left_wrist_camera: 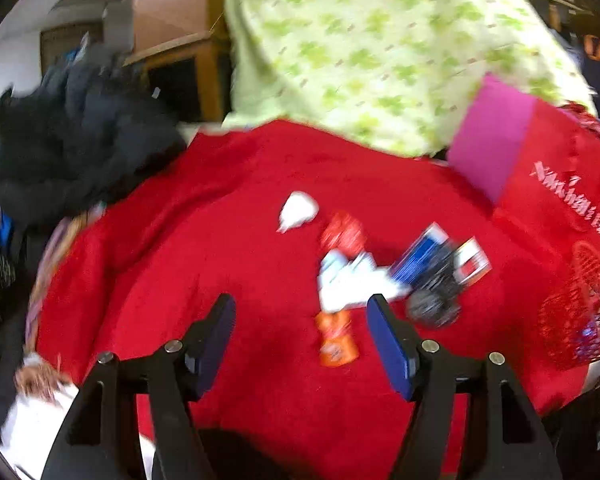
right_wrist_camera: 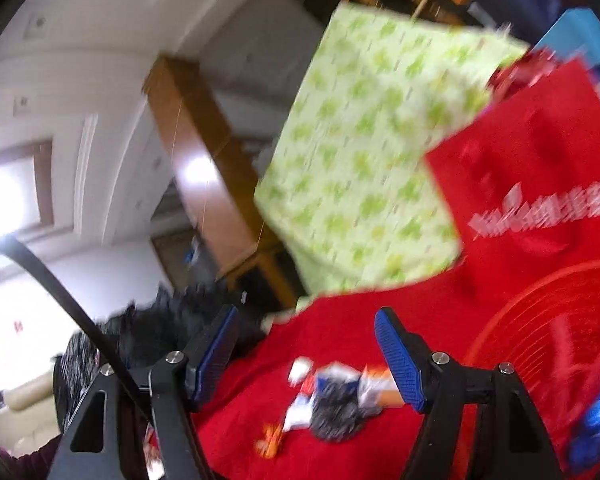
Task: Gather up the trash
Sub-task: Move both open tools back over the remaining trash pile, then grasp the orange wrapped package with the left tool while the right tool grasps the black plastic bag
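So the trash is a loose scatter on the red blanket [left_wrist_camera: 228, 240], all pretty blurry: a crumpled white wad [left_wrist_camera: 298, 211], a red wrapper [left_wrist_camera: 343, 233] at its 4 o'clock, white paper [left_wrist_camera: 350, 280] below that, a blue-and-white carton [left_wrist_camera: 428, 256] and a dark crinkly ball [left_wrist_camera: 432, 307] off at 3 o'clock, plus an orange packet [left_wrist_camera: 337, 340] at 6 o'clock. The red mesh basket [left_wrist_camera: 580, 312] sits well apart, far at 3 o'clock, with a red bag [left_wrist_camera: 560, 200] above it. The left gripper [left_wrist_camera: 302, 344] is wide with nothing in it, hanging over the blanket. The right gripper [right_wrist_camera: 306, 356] is wide and empty too.
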Demonstrator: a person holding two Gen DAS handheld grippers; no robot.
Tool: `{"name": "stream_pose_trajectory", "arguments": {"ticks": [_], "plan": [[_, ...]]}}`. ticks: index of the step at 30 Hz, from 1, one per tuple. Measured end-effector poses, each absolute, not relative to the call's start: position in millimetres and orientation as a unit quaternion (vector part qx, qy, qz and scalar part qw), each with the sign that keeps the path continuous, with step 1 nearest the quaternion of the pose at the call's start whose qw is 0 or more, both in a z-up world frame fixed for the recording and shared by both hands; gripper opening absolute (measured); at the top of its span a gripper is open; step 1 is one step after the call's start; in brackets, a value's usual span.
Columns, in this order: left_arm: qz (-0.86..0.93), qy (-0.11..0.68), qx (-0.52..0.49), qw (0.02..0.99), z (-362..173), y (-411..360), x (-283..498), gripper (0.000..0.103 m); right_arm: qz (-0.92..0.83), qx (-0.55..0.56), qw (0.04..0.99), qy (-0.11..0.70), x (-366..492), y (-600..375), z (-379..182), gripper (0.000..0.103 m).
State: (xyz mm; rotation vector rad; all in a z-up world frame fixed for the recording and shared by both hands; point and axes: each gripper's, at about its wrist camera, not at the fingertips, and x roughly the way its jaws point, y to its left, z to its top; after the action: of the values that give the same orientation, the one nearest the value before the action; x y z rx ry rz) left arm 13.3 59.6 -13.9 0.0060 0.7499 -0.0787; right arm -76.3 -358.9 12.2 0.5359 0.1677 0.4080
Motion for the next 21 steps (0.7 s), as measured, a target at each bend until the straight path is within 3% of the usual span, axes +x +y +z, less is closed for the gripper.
{"name": "stream_pose_trajectory", "arguments": {"ticks": [10,21], "plan": [[-0.086,0.455,-0.020,0.886,-106,43,50,0.069,0.194,0.269,0.886,0.324,35,-286,-58,0.074],[-0.153,0.491,-0.073,0.854,-149,30,92,0.066,0.157,0.223,0.870,0.410,96,-242,-105,0.074]]}}
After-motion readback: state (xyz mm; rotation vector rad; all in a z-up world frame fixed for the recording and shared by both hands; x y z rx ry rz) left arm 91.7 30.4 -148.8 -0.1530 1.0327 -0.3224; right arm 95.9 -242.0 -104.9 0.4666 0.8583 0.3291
